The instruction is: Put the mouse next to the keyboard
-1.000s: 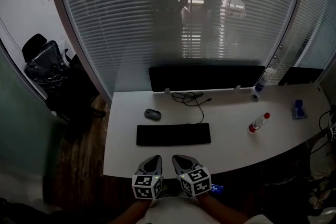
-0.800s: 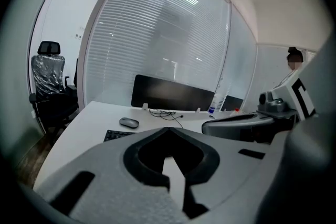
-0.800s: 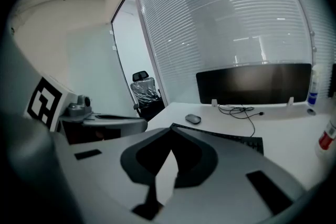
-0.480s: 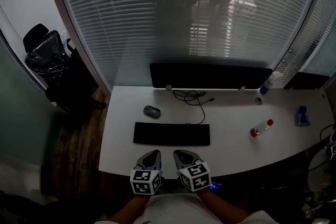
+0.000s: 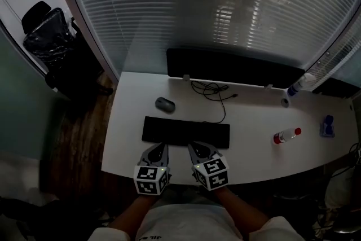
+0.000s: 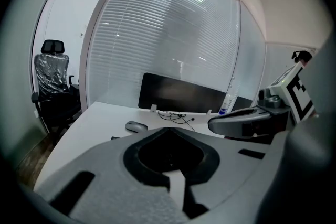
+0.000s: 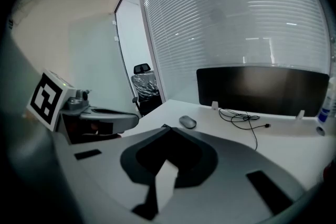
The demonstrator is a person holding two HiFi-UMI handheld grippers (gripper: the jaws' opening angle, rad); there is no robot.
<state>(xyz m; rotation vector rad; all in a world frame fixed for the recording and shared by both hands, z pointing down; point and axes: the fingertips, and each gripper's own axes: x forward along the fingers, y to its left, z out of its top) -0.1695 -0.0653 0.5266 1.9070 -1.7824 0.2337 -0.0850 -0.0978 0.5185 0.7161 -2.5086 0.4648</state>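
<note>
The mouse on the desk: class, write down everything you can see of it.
The small grey oval computer mouse looks like smooth plastic, low and rounded. It lies flat on the white desk, just beyond the left end of the flat black keyboard, apart from it. No cord shows on it; nothing else touches it.

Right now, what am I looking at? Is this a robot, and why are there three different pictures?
There is no robot here. A person holds a two-jaw tool in each hand: the left gripper and the right gripper. The cubes with square markers are part of those tools. The top-down picture comes from a camera on the person's head. The other two come from cameras riding on each gripper, looking along its jaws. On the white desk lie a black keyboard, a grey mouse a little behind the keyboard's left part, a loose cable and a red-capped bottle on its side. Both grippers are shut and hold nothing.
</note>
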